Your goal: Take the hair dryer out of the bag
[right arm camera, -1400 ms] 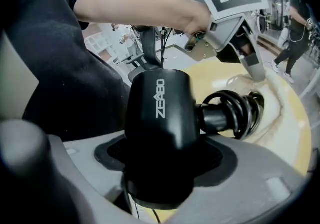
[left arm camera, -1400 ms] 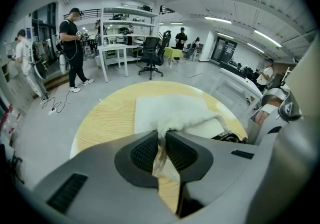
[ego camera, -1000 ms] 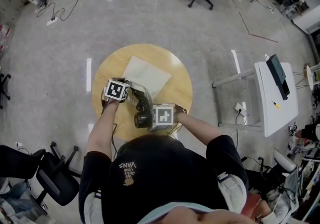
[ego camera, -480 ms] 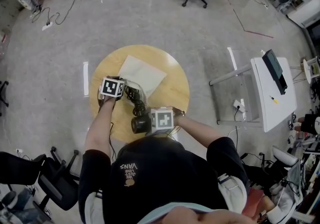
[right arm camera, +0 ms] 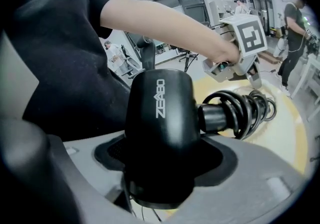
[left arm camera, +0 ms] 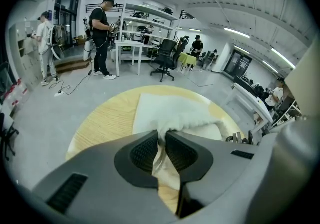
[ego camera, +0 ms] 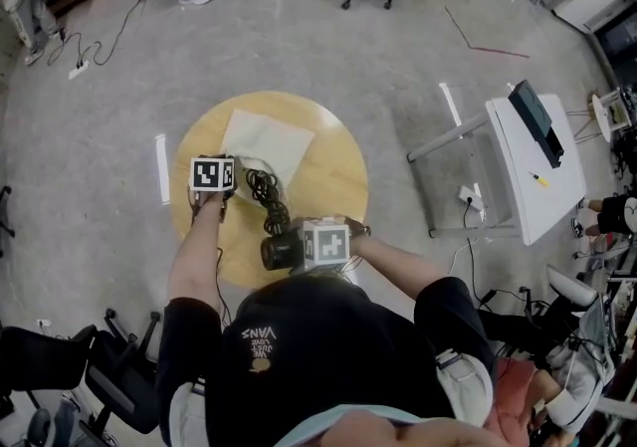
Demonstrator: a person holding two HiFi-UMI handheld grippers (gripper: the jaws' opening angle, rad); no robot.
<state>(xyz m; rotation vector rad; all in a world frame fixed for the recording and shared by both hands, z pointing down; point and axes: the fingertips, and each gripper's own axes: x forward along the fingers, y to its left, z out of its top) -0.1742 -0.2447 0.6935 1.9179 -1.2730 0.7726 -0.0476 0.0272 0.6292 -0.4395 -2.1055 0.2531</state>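
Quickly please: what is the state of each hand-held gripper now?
Left hand-held gripper: closed, pinching the white bag.
Right hand-held gripper: closed on the black hair dryer.

Hair dryer (ego camera: 278, 252) outside bag (ego camera: 267, 139); coiled cord (ego camera: 267, 192) between.

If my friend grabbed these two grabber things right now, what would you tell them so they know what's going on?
Left gripper: jaws shut on a pinch of the white bag at its edge, holding it on the round table.
Right gripper: jaws shut on the black hair dryer, over the table's near edge.
Coiled cord: runs from the dryer toward the bag; whether its far end is inside the bag cannot be seen.
Done: the dryer's body is out of the bag.
Left to do: probably draw the cord clear, set the dryer down, let go of the bag.
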